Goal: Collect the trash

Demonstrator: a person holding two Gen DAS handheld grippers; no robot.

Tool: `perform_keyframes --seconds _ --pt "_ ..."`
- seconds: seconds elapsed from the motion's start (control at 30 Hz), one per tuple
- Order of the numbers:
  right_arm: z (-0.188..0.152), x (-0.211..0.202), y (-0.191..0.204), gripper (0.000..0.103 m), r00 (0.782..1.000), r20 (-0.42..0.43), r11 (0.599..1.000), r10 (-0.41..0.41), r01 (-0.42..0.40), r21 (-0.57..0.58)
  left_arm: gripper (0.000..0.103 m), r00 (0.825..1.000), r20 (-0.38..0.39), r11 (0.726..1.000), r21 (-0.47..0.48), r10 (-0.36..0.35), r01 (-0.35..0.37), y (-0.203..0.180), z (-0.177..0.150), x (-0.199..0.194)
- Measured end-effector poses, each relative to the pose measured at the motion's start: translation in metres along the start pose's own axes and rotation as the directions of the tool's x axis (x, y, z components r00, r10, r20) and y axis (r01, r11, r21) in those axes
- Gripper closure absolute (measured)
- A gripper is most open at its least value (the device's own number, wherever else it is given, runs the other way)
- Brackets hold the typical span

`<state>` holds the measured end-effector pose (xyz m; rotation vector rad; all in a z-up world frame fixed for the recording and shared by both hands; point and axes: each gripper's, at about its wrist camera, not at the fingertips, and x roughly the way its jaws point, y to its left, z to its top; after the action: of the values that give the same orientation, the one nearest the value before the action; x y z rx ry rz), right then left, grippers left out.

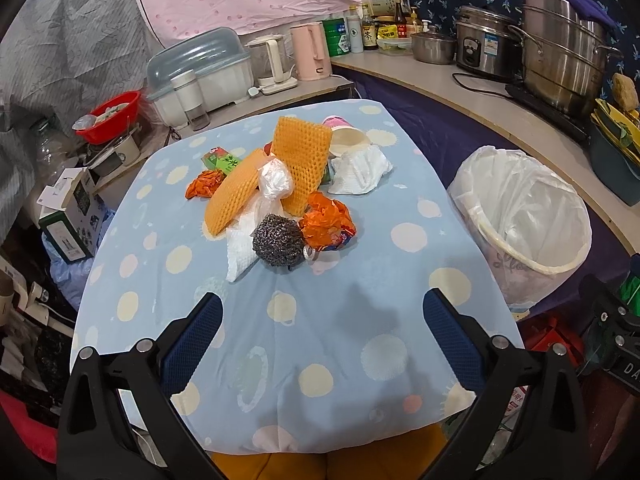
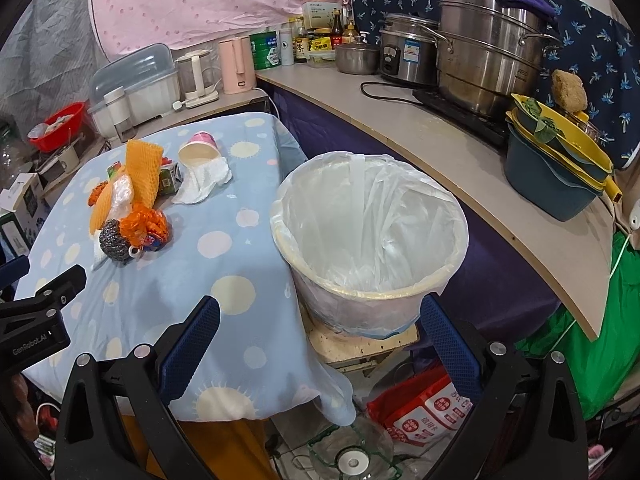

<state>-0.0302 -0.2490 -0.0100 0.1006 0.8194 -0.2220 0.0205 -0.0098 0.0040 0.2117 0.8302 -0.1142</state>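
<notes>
Steel scourer (image 1: 277,245) fronting trash, lined bin (image 1: 524,216) beside

Both views above shared table (image 1: 320,340)

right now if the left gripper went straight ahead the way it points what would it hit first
Probably the steel wool scrubber, the nearest piece of the trash pile. The left gripper is open over bare tablecloth with nothing between its fingers; depth is hard to judge, so it might meet the cloth first.

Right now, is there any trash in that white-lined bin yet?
No, the bin holds only its white liner; the trash pile sits on the table.
</notes>
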Motion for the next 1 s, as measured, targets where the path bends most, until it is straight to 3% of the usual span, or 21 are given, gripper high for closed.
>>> perform_keyframes --seconds 1.0 --pt "0.0051 -0.0023 0.0003 0.007 1.000 0.022 1.000 -0.001 0.001 0.003 0.007 1.000 0.018 1.000 -0.017 0.010 -0.010 0.0020 0.0037 0.0004"
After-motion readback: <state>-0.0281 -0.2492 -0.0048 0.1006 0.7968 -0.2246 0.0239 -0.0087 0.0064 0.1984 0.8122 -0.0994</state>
